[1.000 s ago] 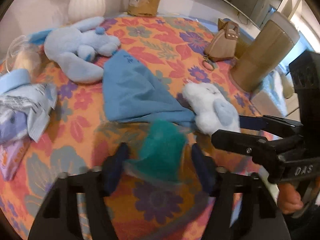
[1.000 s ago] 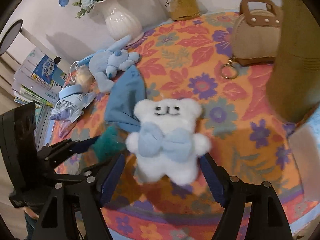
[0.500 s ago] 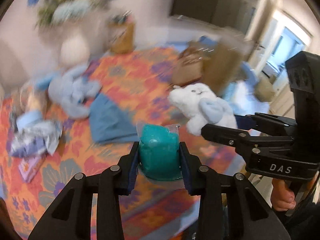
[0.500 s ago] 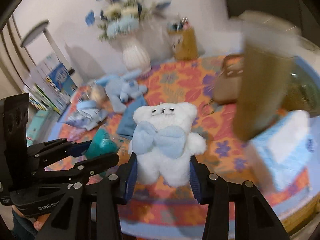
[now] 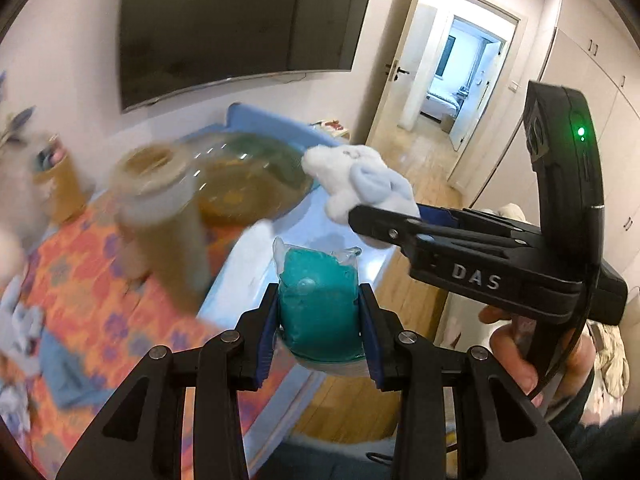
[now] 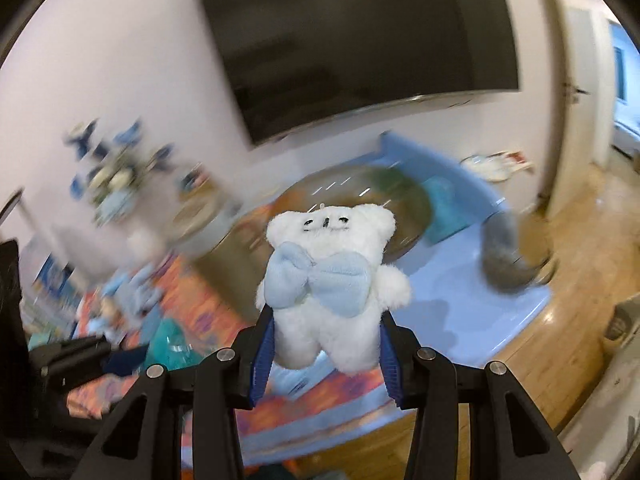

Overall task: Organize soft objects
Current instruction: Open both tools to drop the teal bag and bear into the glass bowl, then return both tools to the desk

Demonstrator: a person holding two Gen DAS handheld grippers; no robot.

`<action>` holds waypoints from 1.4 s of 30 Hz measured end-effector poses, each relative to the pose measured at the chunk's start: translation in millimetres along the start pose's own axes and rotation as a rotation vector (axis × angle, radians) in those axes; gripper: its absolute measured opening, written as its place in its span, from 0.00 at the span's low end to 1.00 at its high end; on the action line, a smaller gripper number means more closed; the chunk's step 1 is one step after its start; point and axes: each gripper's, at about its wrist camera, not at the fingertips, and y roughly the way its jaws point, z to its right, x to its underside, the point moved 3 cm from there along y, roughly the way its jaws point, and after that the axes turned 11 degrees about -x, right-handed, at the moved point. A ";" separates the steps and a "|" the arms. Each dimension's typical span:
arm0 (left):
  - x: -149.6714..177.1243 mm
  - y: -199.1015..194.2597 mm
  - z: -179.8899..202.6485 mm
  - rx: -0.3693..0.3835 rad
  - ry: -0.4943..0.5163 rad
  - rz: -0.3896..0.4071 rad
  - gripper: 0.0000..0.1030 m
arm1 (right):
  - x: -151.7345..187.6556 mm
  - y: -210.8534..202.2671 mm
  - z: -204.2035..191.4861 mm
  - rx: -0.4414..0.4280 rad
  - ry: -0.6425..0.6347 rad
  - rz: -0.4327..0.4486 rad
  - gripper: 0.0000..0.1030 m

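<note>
Both grippers loaded and up off the table (image 5: 100, 312).

Left gripper (image 5: 319, 316): jaws clamped narrow on the teal soft toy in clear wrap (image 5: 318, 304). It sits dead centre between the pads, lower middle of the left view, long axis pointing up and away from the jaws, the top of the wrap standing proud of them.

Right gripper (image 6: 326, 340): jaws closed on the lower body of the white plush bear (image 6: 330, 276). Bear is upright in the middle of the right view, face and blue bow toward the camera, head well clear above the pads. Long axis runs along the fingers, so it's held by the legs end only.

In the left view the right gripper comes in from the right edge with the bear at its tip, upper middle of the frame, above and beyond the teal toy. So I read the right one as leading and nearer the far end of the table.

Background is motion-blurred. Ahead, past the flowered cloth, a clear dome-like thing (image 6: 360, 200) sits on the blue table end, upper middle in both views. Can't tell whether that's the drop target.

My read: mid-carry, nothing placed yet. The relation that matters is bear ahead of teal toy, so I'd release the right first. Bear grip is low, so it may tip when released.
</note>
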 end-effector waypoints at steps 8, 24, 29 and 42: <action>-72.6 62.2 6.0 -0.213 -0.101 0.033 0.33 | -81.6 43.7 63.1 0.023 0.131 0.012 0.44; -116.2 155.7 -23.2 -0.273 -0.227 -0.077 0.45 | -120.2 153.8 129.2 0.041 0.263 -0.200 0.57; -110.5 136.3 -4.5 -0.264 -0.168 -0.033 0.45 | -113.4 134.1 126.2 -0.009 0.287 -0.172 0.57; -34.8 4.8 -7.2 -0.203 -0.133 0.077 0.49 | -39.1 27.1 51.7 -0.170 0.175 -0.027 0.63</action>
